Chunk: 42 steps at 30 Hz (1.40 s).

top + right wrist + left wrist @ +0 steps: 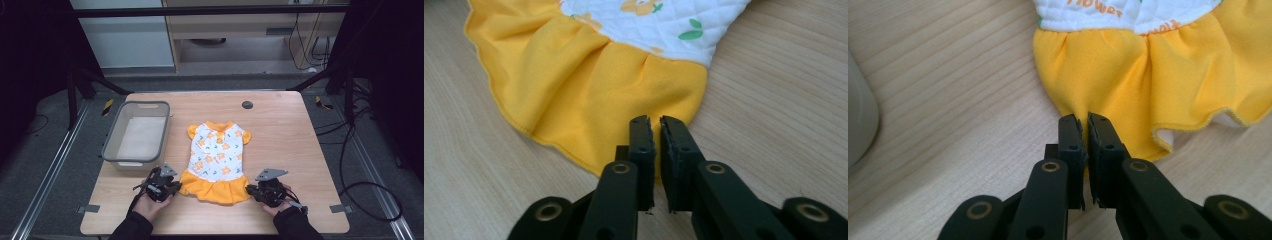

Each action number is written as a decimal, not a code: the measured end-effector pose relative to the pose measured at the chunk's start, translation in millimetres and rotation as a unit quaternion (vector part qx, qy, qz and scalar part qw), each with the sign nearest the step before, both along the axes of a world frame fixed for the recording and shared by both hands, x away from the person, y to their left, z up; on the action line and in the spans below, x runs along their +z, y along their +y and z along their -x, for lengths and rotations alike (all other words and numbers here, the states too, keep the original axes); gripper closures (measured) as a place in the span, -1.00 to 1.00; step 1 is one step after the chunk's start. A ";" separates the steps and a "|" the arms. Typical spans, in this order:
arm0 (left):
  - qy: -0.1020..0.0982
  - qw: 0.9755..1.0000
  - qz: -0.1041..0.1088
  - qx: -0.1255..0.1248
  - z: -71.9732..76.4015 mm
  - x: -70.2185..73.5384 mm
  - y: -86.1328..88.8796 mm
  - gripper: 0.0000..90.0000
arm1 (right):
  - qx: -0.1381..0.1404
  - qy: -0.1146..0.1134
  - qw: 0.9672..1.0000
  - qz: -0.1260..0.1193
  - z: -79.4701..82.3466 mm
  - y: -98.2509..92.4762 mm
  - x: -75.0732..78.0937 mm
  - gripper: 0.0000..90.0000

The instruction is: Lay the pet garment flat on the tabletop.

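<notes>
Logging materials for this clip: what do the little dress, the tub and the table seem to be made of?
Dress: soft cloth, by its looks; the white top shows quilted stitching and the orange skirt is matte with gathered folds. Tub: probably grey plastic, smooth with rounded corners. Table: light wood or wood-look laminate, with visible grain.

My left gripper (176, 186) and right gripper (250, 190) are matte black, each with two flat-faced jaws on brass-bushed pivot links, a grey three-cornered top plate, a trailing black cable, and my sleeves (131, 227) are black.
</notes>
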<state>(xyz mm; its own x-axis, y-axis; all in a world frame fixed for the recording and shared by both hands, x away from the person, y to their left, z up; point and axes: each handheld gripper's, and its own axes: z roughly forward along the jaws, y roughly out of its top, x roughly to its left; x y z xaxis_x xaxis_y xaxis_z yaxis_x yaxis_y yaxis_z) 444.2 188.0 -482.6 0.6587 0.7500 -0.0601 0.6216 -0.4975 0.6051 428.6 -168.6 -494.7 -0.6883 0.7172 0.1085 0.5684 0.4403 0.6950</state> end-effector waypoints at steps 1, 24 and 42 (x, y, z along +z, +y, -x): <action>0.001 1.000 0.007 -0.001 2.3 1.2 0.6 0.90 | -0.002 0.004 1.000 -0.005 -0.2 -1.5 2.2 0.92; -0.130 0.991 0.011 -0.009 6.3 37.4 -7.5 0.41 | -0.037 -0.081 0.995 -0.047 -17.1 -28.0 35.1 0.81; -0.053 0.998 0.028 -0.018 -60.0 5.6 -51.6 0.59 | -0.042 -0.064 0.996 -0.036 -79.3 23.1 1.8 0.94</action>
<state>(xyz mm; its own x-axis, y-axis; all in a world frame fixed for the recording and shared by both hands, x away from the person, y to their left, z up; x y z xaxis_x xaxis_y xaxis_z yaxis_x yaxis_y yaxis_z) 504.1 136.4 -477.0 0.6899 0.7233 -0.0298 0.5354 -0.4821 0.6935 508.0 -145.5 -492.8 -0.6379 0.7663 0.0763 0.5057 0.3421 0.7919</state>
